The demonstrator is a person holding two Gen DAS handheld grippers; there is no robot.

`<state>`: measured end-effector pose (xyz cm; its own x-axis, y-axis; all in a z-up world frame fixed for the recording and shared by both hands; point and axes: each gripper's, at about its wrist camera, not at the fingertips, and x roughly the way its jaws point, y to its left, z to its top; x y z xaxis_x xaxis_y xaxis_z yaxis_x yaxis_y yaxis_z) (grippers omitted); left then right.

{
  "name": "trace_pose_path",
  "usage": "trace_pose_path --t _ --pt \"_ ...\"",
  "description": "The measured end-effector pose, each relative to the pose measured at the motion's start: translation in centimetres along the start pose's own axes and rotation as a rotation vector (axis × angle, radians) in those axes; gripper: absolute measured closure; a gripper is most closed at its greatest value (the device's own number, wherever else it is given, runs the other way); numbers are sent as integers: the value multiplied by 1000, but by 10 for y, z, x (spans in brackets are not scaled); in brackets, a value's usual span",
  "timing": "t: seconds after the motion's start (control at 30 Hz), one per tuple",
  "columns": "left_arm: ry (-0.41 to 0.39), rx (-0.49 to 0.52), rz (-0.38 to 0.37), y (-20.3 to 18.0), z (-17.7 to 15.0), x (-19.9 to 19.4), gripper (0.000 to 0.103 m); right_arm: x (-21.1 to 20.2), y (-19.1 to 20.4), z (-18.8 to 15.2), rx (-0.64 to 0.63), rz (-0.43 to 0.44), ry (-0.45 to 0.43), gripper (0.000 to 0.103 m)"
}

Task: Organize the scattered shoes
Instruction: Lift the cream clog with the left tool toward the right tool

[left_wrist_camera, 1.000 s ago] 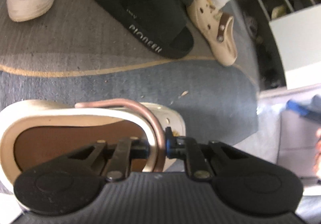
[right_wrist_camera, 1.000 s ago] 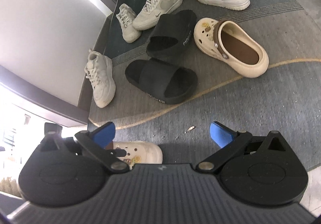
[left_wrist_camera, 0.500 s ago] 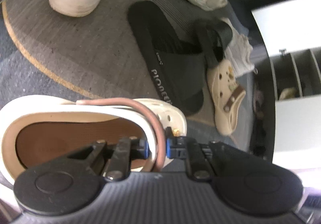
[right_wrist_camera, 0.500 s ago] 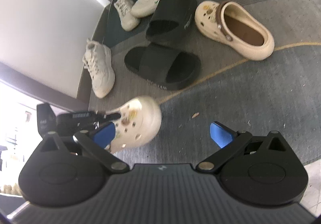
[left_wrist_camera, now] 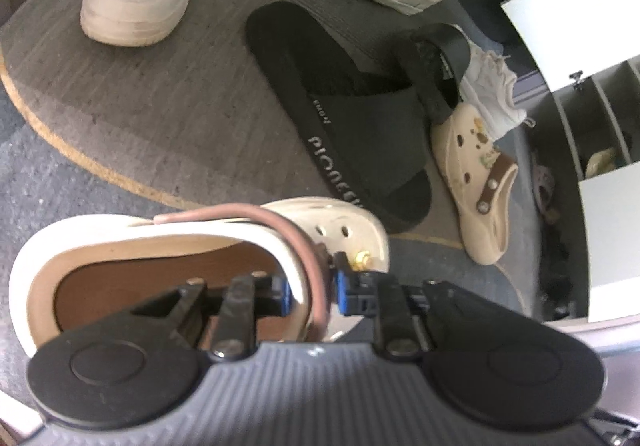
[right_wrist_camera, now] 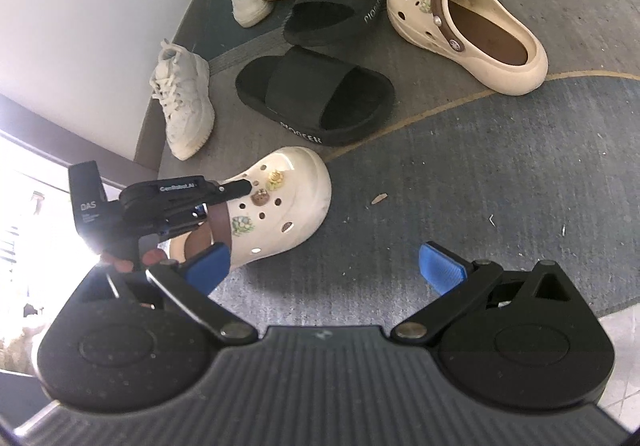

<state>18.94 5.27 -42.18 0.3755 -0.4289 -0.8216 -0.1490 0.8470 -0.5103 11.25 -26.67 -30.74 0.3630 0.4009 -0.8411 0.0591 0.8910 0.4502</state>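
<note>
My left gripper (left_wrist_camera: 314, 290) grips a cream clog (left_wrist_camera: 352, 230) by its collar rim and brown strap, one blue pad inside and one outside. Its jaws are opening, with rim and strap still filling the gap. In the right wrist view that clog (right_wrist_camera: 288, 198) rests toe-down on the blue-grey carpet, the left gripper (right_wrist_camera: 236, 188) over its heel end. The matching cream clog (right_wrist_camera: 500, 62) lies on the grey rug further back. My right gripper (right_wrist_camera: 324, 266) hangs open over bare carpet, nothing between its blue pads.
Two black slides (right_wrist_camera: 316, 94) (right_wrist_camera: 340, 2) lie overlapping on the grey rug (right_wrist_camera: 580, 18), with several white sneakers (right_wrist_camera: 184, 102) around them. A white wall (right_wrist_camera: 80, 6) bounds the left. A shoe cabinet with open shelves (left_wrist_camera: 600, 106) stands at the right.
The held clog has come into the right wrist view and sunk onto the carpet. The left view has rolled and tilted towards the rug. The left pads stand slightly wider apart.
</note>
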Motion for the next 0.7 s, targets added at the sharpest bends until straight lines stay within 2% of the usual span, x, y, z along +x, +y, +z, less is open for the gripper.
trace_pose_path --t 0.17,0.27,0.33,0.43,0.57,0.7 --pt "6 50 -3 3 -2 -8 73 4 7 -4 -44 -18 6 0" --pt "7 139 -6 -5 -7 -19 56 6 8 -5 -51 -31 7 0" --pt "-5 232 -14 -11 -16 -35 37 8 8 -4 -48 -37 10 0" --pt "-46 339 -6 -14 -29 -61 25 14 14 -3 -67 -31 7 0" --pt "-128 422 46 -11 -41 -90 17 30 31 -4 -116 -33 0 0" --pt "-213 410 125 0 -38 -114 15 54 53 -7 -172 -35 9 0"
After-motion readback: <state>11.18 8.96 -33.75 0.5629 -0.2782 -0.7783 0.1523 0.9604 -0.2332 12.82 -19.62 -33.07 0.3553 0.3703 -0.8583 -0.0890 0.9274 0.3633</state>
